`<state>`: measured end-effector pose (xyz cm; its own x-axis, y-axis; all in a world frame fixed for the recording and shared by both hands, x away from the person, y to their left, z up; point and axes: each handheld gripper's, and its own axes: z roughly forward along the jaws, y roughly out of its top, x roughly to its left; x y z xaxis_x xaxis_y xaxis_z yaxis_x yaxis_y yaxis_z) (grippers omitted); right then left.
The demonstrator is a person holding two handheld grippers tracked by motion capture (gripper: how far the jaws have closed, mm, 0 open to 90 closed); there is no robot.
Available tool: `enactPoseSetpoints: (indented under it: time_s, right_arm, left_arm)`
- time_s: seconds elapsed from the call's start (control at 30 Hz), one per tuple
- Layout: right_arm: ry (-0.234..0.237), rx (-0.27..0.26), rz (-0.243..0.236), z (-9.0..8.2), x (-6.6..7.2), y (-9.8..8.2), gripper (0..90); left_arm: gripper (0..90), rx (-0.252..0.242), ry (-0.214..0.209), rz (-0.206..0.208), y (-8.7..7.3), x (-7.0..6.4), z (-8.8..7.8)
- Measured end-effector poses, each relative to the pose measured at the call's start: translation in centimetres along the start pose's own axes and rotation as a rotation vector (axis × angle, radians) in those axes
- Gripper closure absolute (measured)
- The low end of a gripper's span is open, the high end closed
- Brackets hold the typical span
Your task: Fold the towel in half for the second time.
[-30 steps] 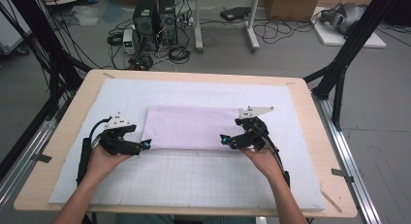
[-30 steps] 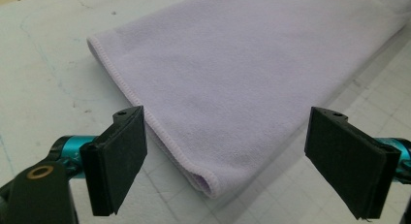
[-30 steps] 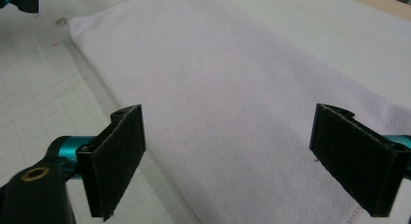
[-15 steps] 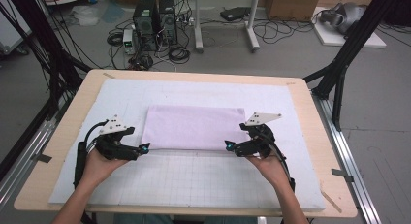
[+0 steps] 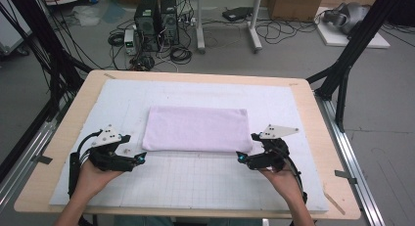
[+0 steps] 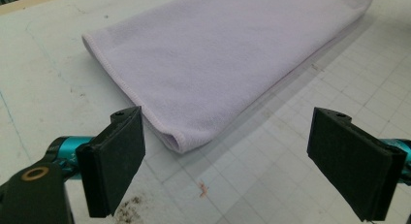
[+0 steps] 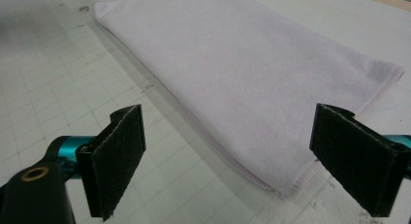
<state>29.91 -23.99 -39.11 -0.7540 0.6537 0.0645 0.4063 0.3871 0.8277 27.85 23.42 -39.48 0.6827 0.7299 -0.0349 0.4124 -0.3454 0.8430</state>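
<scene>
A: From the high view, the folded lilac towel (image 5: pixel 198 129) lies flat mid-mat (image 5: pixel 195 187). The left gripper (image 5: pixel 141 158) sits just off its near-left corner, the right gripper (image 5: pixel 240 157) off its near-right one; bare grid lies in front.

B: The left gripper view has the jaws wide apart, the towel's folded corner (image 6: pixel 179 141) between them.

A: In the right gripper view the jaws gape too, around the stitched corner (image 7: pixel 291 185).

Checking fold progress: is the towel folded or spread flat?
Folded: the towel shows a rounded doubled edge along its near side in both gripper views.
</scene>
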Motion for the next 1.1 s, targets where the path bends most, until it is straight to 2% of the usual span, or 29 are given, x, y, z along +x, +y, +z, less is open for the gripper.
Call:
enactPoseSetpoints:
  time_s: [0.5,0.83,0.93,1.1]
  right_arm:
    - [-0.029,-0.03,0.028,-2.7,0.4,-2.3,12.0]
    - [-0.045,-0.03,0.045,-3.9,0.5,-4.0,12.0]
    - [-0.052,-0.035,0.046,-4.2,0.5,-4.2,12.0]
    - [-0.051,-0.035,0.05,-4.6,0.6,-4.6,12.0]
  left_arm:
    - [14.1,-0.006,0.002,-0.012,-1.4,-0.6,-1.0]
    - [14.1,-0.008,0.013,-0.016,-2.3,-0.9,-1.6]
    - [14.1,-0.013,0.012,-0.034,-2.6,-0.9,-1.9]
    - [14.1,-0.009,0.015,-0.032,-2.8,-1.1,-1.9]
